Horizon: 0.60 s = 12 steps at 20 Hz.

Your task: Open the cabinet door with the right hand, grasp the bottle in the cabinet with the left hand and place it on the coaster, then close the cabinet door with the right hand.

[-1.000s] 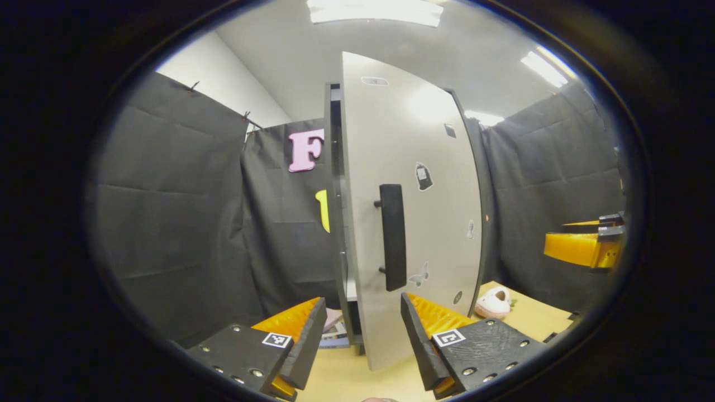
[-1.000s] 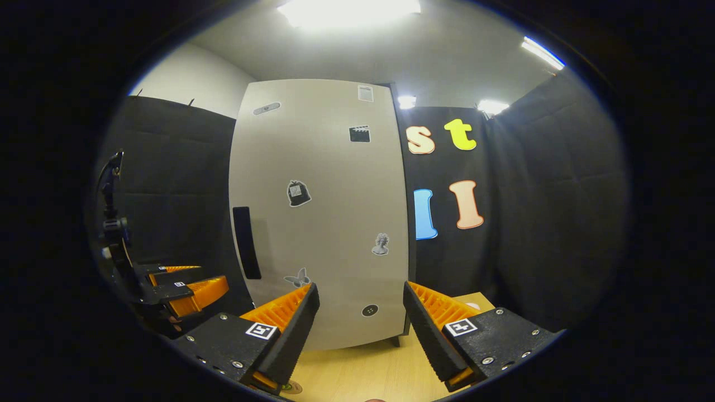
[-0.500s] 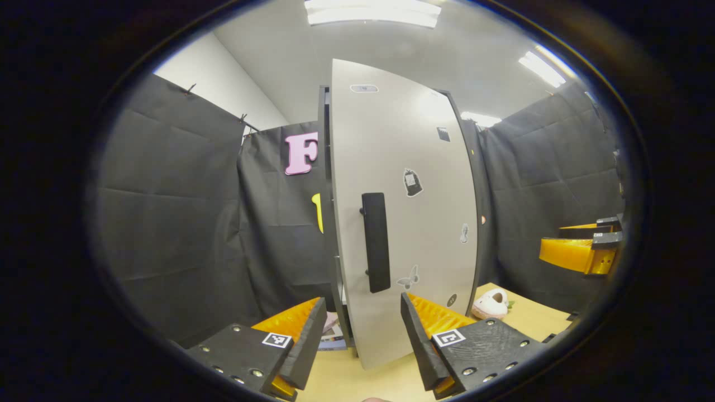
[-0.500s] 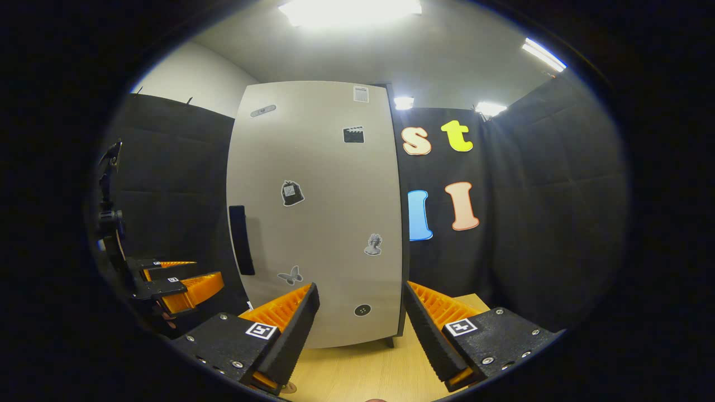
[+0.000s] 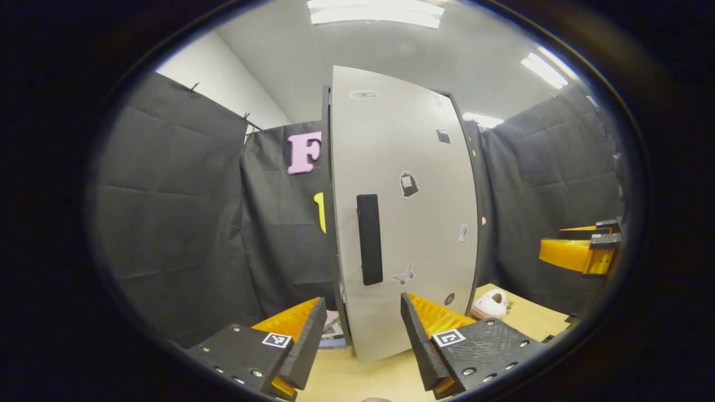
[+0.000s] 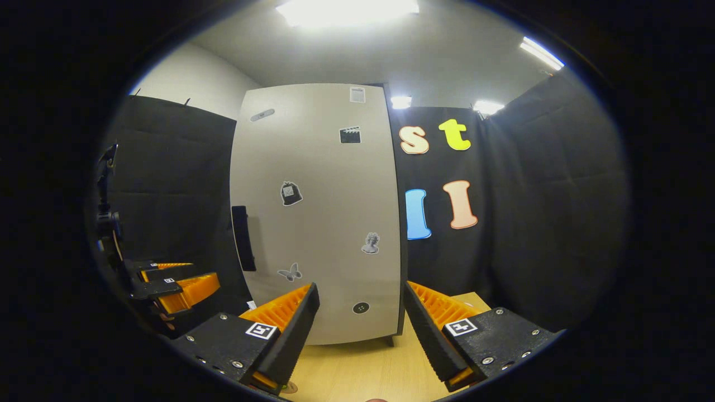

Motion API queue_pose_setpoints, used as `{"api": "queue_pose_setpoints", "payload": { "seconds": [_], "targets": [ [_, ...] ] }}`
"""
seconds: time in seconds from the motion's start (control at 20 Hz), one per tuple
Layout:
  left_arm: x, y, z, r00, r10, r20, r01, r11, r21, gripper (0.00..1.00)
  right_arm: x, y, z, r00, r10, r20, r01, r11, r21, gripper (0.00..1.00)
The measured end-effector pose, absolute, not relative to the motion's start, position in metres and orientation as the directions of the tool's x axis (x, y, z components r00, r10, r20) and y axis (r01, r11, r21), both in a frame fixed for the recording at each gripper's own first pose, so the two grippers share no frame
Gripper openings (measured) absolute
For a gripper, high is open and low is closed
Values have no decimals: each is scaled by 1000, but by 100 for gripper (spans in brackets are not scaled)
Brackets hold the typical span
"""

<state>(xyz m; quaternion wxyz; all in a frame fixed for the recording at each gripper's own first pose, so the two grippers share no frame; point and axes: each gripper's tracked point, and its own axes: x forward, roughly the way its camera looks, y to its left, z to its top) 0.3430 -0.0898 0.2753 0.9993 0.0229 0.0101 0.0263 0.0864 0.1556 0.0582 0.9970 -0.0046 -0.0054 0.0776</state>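
Door (image 5: 408,218) is what has moved: over the last second it has swung in from a clear gap toward the cabinet frame, and in the left gripper view only a thin dark sliver of the cabinet edge (image 5: 325,212) shows at its hinge-far side, so it looks all but shut. Its black handle (image 5: 369,239) sits straight ahead of the left gripper (image 5: 362,332), just above the fingertips, and up and to the left of the right gripper (image 6: 362,326) in the right gripper view. Both grippers stand wide open with nothing between their fingers, neither touching the door. The right gripper hangs back in front of the door's lower panel, above the pale counter (image 6: 357,368); the left one is off to its left, seen there with its fingers apart. The bottle and the coaster I cannot make out from here; a small round thing at the bottom edge below the right gripper is too cropped to name. A pink slipper-like object (image 5: 490,304) lies on the counter ahead and right of the left gripper. My reading is that the closing step is nearly or fully done.
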Motion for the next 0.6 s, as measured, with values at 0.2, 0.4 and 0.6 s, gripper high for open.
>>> {"api": "queue_pose_setpoints", "payload": {
  "seconds": [0.2, 0.4, 0.6],
  "targets": [
    [342, -89, 274, 998, 55, -26, -54, 998, 34, 76, 80, 153, 61, 989, 147, 16, -147, 989, -15, 93],
    [341, -88, 275, 998, 55, -22, -54, 998, 35, 76, 77, 153, 62, 990, 140, 19, -140, 990, -15, 93],
    [341, -88, 277, 998, 55, -17, -55, 998, 36, 76, 80, 159, 63, 991, 134, 26, -133, 991, -6, 93]
  ]
}}
